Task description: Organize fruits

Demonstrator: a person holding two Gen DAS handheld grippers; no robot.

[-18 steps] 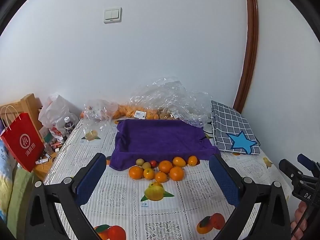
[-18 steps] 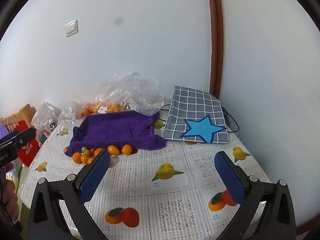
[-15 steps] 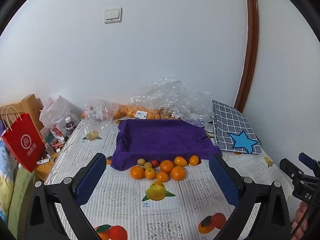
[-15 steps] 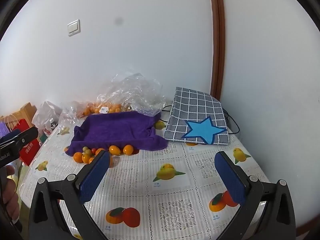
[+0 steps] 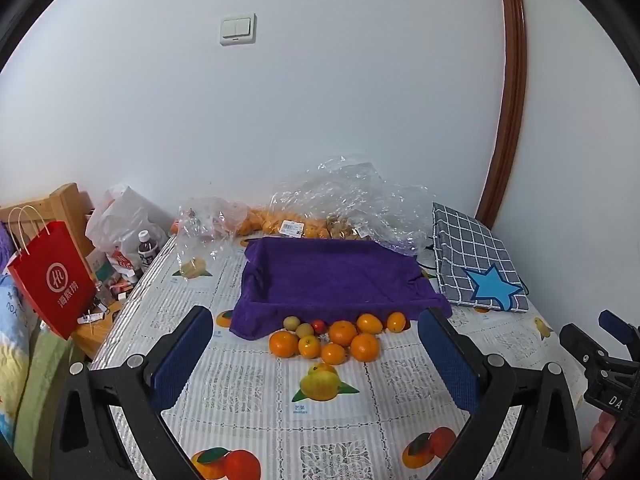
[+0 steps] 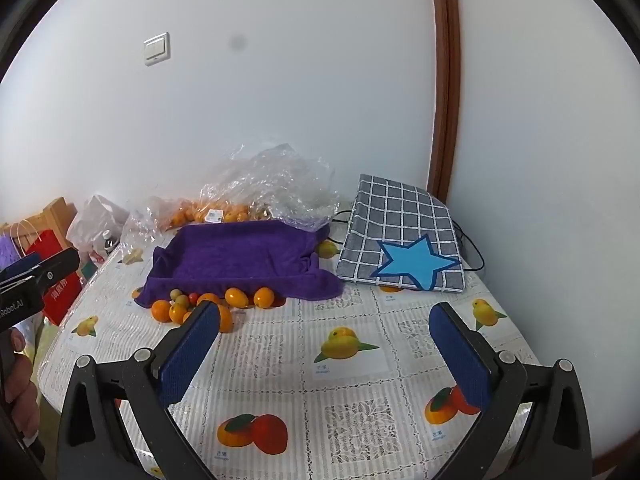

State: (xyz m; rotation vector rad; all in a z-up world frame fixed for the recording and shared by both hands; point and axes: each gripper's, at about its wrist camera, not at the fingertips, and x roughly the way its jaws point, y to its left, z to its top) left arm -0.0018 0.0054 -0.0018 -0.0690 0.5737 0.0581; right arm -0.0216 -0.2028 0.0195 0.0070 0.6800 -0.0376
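Several loose oranges [image 5: 342, 333] [image 6: 161, 309], two small green fruits [image 5: 291, 323] and a little red one [image 5: 318, 325] lie in a cluster on the fruit-print tablecloth [image 5: 248, 384]. Just behind them stands a tray lined with a purple towel [image 5: 332, 272] [image 6: 240, 254], which holds nothing. My left gripper [image 5: 316, 356] hangs open above the table in front of the cluster. My right gripper [image 6: 324, 346] is open too, over the cloth to the right of the fruit. Neither holds anything.
Clear plastic bags [image 5: 344, 200] with more oranges lie against the wall behind the tray. A grey checked cushion with a blue star [image 6: 404, 248] rests at the back right. A red paper bag [image 5: 52, 280] and clutter stand off the table's left edge.
Both views have shifted slightly: the fruit and tray sit a touch higher in the frame. Nothing on the table has moved, and both grippers stay open.
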